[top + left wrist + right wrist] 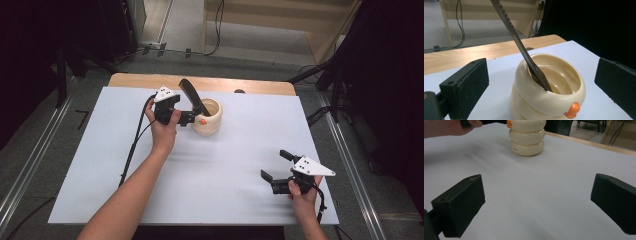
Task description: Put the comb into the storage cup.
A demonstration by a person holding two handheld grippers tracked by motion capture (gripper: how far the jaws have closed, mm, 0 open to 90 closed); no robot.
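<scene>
A cream ridged pot with an orange beak stands at the back middle of the white table. A flat black tool leans in it, blade down inside and handle slanting up to the left. My left gripper is level just left of the pot and open. In the left gripper view its jaws stand wide on either side of the pot and the tool, touching neither. My right gripper rests open near the front right with nothing between its jaws, facing the pot.
A wooden strip shows along the table's far edge. Black cables trail from both grippers; the left one runs down the table's left side. Dark stands and frames surround the table.
</scene>
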